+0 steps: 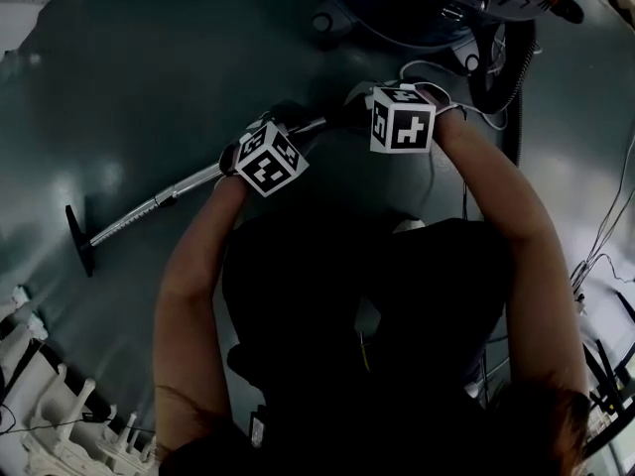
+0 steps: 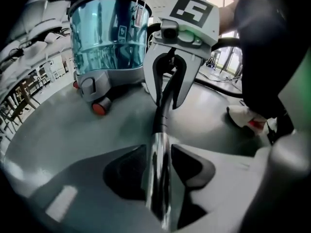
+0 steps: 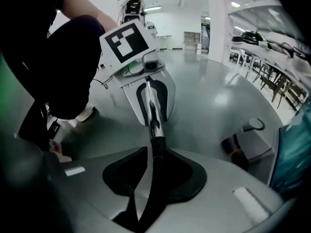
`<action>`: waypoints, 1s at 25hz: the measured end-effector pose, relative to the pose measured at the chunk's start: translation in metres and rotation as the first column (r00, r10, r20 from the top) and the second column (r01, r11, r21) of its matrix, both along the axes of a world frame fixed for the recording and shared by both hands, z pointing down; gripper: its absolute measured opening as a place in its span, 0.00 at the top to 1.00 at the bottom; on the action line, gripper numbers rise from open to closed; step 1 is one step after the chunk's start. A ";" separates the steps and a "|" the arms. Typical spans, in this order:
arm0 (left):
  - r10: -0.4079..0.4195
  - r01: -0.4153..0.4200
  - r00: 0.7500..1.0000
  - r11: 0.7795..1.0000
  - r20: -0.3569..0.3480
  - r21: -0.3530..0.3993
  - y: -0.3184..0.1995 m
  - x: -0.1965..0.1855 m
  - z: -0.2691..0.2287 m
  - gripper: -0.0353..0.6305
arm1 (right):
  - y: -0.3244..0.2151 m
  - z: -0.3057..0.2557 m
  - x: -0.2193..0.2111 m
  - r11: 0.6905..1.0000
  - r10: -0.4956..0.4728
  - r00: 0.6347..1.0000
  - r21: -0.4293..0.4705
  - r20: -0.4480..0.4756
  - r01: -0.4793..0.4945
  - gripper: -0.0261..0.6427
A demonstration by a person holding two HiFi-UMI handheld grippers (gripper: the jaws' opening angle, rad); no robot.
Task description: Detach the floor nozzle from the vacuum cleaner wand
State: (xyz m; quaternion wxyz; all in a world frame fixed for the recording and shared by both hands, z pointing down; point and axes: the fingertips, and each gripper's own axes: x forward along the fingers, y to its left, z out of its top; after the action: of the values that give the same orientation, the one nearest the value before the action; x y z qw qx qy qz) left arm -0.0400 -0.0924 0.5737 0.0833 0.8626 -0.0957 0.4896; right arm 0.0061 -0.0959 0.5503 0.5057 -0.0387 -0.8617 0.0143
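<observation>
The vacuum wand (image 1: 149,206) lies on the grey floor, a chrome tube running down-left to the black floor nozzle (image 1: 79,241), which is joined to its end. My left gripper (image 2: 160,164) points steeply down over the chrome wand (image 2: 158,154); the tube runs between its jaws, and the pads do not press on it. My right gripper (image 3: 153,171) straddles the black handle tube (image 3: 155,154) farther up, with floor showing beside the tube. In the head view the left gripper (image 1: 253,152) and the right gripper (image 1: 392,107) show mainly their marker cubes.
The vacuum canister (image 1: 417,8), blue-bodied in the left gripper view (image 2: 109,33), stands just beyond the right gripper, with its black hose (image 1: 516,77) curling at the right. Cables (image 1: 605,236) lie at the right, white racks (image 1: 60,424) at bottom left. The person's shoe (image 2: 245,118) is close by.
</observation>
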 end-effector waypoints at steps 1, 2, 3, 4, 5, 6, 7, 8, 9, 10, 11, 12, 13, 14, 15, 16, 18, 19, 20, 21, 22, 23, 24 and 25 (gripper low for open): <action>0.005 -0.005 1.000 1.000 0.002 -0.001 0.001 0.002 0.002 0.70 | 0.002 0.006 0.000 1.000 -0.024 0.999 0.010 -0.026 0.024 0.80; 0.009 -0.009 1.000 1.000 0.005 -0.003 0.001 0.003 0.004 0.70 | 0.003 0.012 0.001 0.998 -0.049 0.997 0.023 -0.052 0.051 0.79; 0.012 -0.012 1.000 1.000 0.008 -0.008 0.002 0.005 0.007 0.70 | 0.005 0.017 0.002 0.996 -0.075 0.995 0.040 -0.074 0.078 0.79; 0.017 -0.017 1.000 1.000 0.009 -0.013 0.002 0.006 0.009 0.70 | 0.005 0.021 0.003 0.993 -0.096 0.991 0.062 -0.090 0.101 0.79; 0.024 -0.024 1.000 1.000 0.011 -0.017 0.003 0.007 0.010 0.70 | 0.003 0.024 0.004 0.990 -0.108 0.989 0.084 -0.101 0.117 0.79; 0.035 -0.034 0.999 0.999 0.014 -0.014 0.003 0.008 0.011 0.70 | 0.001 0.026 0.004 0.987 -0.112 0.988 0.100 -0.107 0.123 0.79; 0.048 -0.048 0.999 0.999 0.017 -0.006 0.003 0.008 0.011 0.71 | -0.001 0.028 0.004 0.987 -0.109 0.988 0.107 -0.110 0.121 0.79; 0.060 -0.060 0.998 0.998 0.021 0.004 0.003 0.009 0.012 0.72 | -0.002 0.029 0.004 0.988 -0.104 0.988 0.105 -0.112 0.116 0.79; 0.068 -0.068 0.997 0.998 0.023 0.011 0.004 0.009 0.012 0.72 | -0.002 0.032 0.004 0.989 -0.100 0.988 0.096 -0.116 0.112 0.78; 0.070 -0.071 0.997 0.997 0.024 0.012 0.005 0.009 0.013 0.72 | -0.001 0.034 0.005 0.990 -0.100 0.987 0.083 -0.123 0.111 0.76; 0.069 -0.069 0.997 0.998 0.023 0.010 0.006 0.009 0.014 0.72 | 0.001 0.036 0.005 0.991 -0.103 0.986 0.071 -0.131 0.113 0.74; 0.068 -0.068 0.997 0.998 0.024 0.007 0.006 0.009 0.015 0.72 | 0.002 0.038 0.005 0.991 -0.107 0.985 0.064 -0.135 0.117 0.74; 0.069 -0.069 0.997 0.998 0.027 0.008 0.006 0.009 0.015 0.71 | 0.003 0.039 0.004 0.991 -0.112 0.984 0.062 -0.136 0.121 0.73; 0.074 -0.074 0.997 0.997 0.031 0.011 0.005 0.009 0.016 0.71 | 0.002 0.039 0.003 0.990 -0.114 0.984 0.065 -0.136 0.124 0.73; 0.080 -0.081 0.996 0.997 0.035 0.013 0.005 0.010 0.018 0.71 | 0.001 0.040 0.003 0.990 -0.112 0.984 0.068 -0.135 0.122 0.73; 0.088 -0.089 0.995 0.996 0.039 0.009 0.004 0.011 0.019 0.71 | 0.000 0.042 0.003 0.991 -0.108 0.985 0.070 -0.135 0.118 0.73; 0.103 -0.103 0.994 0.995 0.046 -0.009 0.006 0.013 0.023 0.71 | -0.001 0.045 0.002 0.992 -0.095 0.986 0.072 -0.138 0.106 0.73; 0.110 -0.109 0.993 0.994 0.052 -0.020 0.007 0.013 0.024 0.70 | -0.001 0.046 0.000 0.992 -0.091 0.986 0.076 -0.140 0.102 0.74; 0.115 -0.113 0.992 0.993 0.060 -0.031 0.007 0.013 0.026 0.70 | -0.001 0.047 -0.001 0.992 -0.088 0.986 0.081 -0.142 0.100 0.75; 0.120 -0.117 0.990 0.992 0.072 -0.040 0.007 0.013 0.027 0.70 | -0.001 0.048 -0.002 0.991 -0.086 0.986 0.088 -0.145 0.100 0.75; 0.127 -0.123 0.988 0.991 0.086 -0.048 0.007 0.014 0.029 0.69 | -0.002 0.049 -0.003 0.990 -0.086 0.985 0.095 -0.148 0.101 0.75; 0.135 -0.130 0.985 0.990 0.103 -0.052 0.006 0.016 0.031 0.69 | -0.002 0.051 -0.002 0.989 -0.088 0.985 0.102 -0.152 0.104 0.75; 0.144 -0.139 0.982 0.989 0.119 -0.054 0.006 0.017 0.032 0.69 | -0.002 0.052 -0.002 0.988 -0.093 0.983 0.111 -0.156 0.111 0.75; 0.151 -0.144 0.980 0.988 0.132 -0.057 0.006 0.018 0.033 0.69 | -0.001 0.053 -0.003 0.986 -0.100 0.982 0.119 -0.162 0.120 0.74</action>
State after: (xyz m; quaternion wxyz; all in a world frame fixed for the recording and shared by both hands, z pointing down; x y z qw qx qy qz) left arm -0.0221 -0.0864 0.6070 0.0606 0.8298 -0.0253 0.5542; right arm 0.0030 -0.0971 0.6034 0.5728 -0.0523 -0.8153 -0.0663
